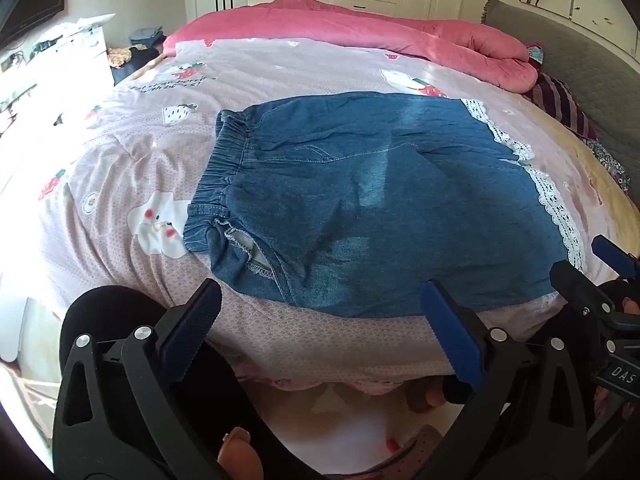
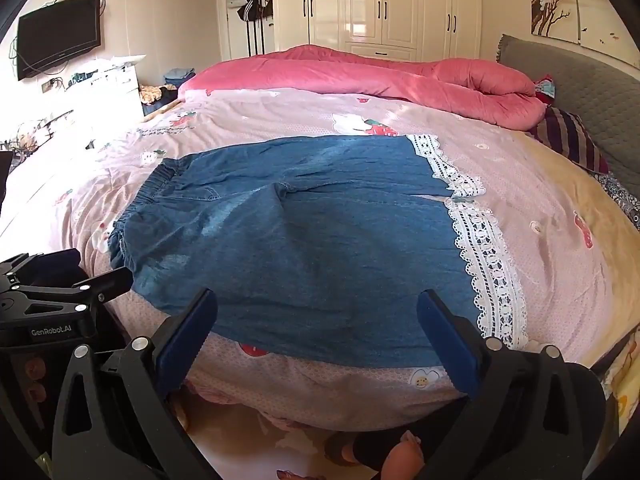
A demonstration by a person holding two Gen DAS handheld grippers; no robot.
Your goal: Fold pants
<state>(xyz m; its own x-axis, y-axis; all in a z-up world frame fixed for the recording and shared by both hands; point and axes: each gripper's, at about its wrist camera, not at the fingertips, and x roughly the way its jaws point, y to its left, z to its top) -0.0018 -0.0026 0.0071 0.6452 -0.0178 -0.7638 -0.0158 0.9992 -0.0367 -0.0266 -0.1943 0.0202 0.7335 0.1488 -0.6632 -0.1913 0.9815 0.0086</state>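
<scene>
Blue denim pants (image 1: pixel 360 200) (image 2: pixel 312 240) lie flat on the bed, elastic waistband (image 1: pixel 224 168) to the left and white lace hems (image 1: pixel 552 204) (image 2: pixel 480 248) to the right. My left gripper (image 1: pixel 320 308) hovers open over the bed's near edge, just short of the pants' near side, nothing between its blue pads. My right gripper (image 2: pixel 316 316) is open too, its fingers at the near edge of the denim with nothing gripped. In the left wrist view the right gripper's fingers (image 1: pixel 616 258) show at the right edge. The other tool (image 2: pixel 60 304) appears at the left of the right wrist view.
The bed carries a pink strawberry-print sheet (image 1: pixel 120 152) (image 2: pixel 540 200), a rolled pink quilt (image 1: pixel 400 36) (image 2: pixel 380 76) at the far side and a striped pillow (image 2: pixel 572 140) by the grey headboard (image 2: pixel 580 80). White wardrobes, a wall television (image 2: pixel 56 40) and a cluttered white dresser (image 1: pixel 60 64) stand beyond.
</scene>
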